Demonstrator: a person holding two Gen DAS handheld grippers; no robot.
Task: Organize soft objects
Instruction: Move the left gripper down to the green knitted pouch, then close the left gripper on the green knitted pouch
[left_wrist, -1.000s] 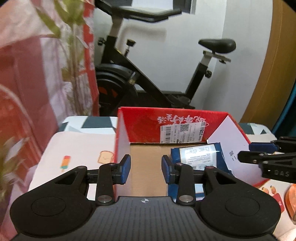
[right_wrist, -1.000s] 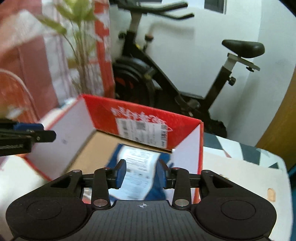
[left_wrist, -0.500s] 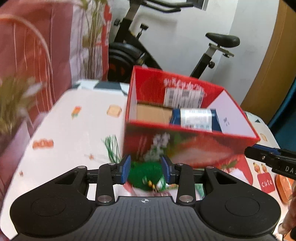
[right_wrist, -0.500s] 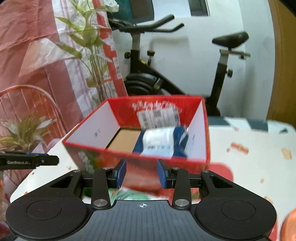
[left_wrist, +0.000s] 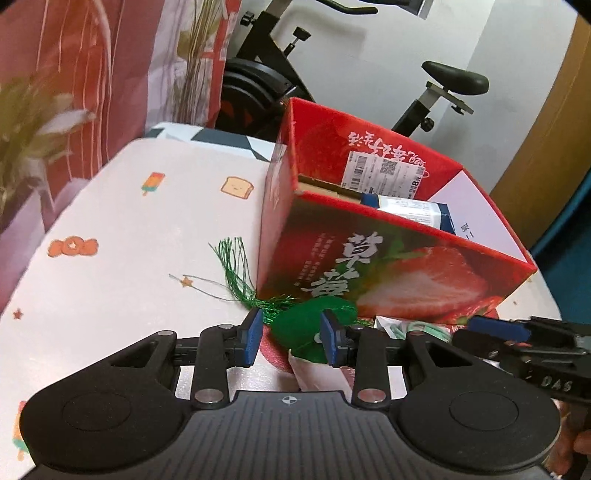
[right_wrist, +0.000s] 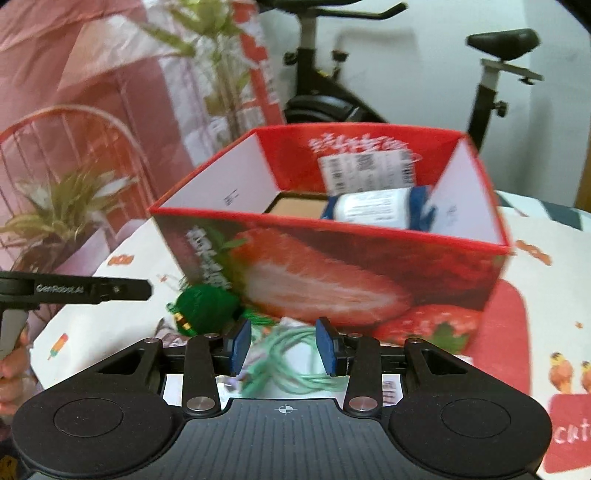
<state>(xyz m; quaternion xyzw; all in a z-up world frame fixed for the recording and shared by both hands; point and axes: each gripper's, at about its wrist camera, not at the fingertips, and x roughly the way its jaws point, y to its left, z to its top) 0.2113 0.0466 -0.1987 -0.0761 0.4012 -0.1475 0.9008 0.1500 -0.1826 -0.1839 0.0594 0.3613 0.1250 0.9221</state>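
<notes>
The left gripper is seen tilted down over the table, its blue pads parted with a gap between them, and the green pom-pom is framed in that gap without either pad being pressed against it; the jaws have just been closing a little, yet nothing is gripped. Green tinsel strands are fanned out from the pom-pom across the patterned cloth toward the left, right at the near corner of the red strawberry box. Inside the box a blue packet with a white label is lying against the right side, beside a bare cardboard floor. From the right wrist view, the right gripper is held low in front of the same box, its pads apart and closed on nothing, the jaws having just been opening slightly; a tangle of pale green cord is spread on the table between and beneath them, on top of a white packet whose detail is too blurred to be read. The pom-pom is seen there just left of the cord, touching the foot of the box. An exercise bike and a potted plant are noted behind the table.
</notes>
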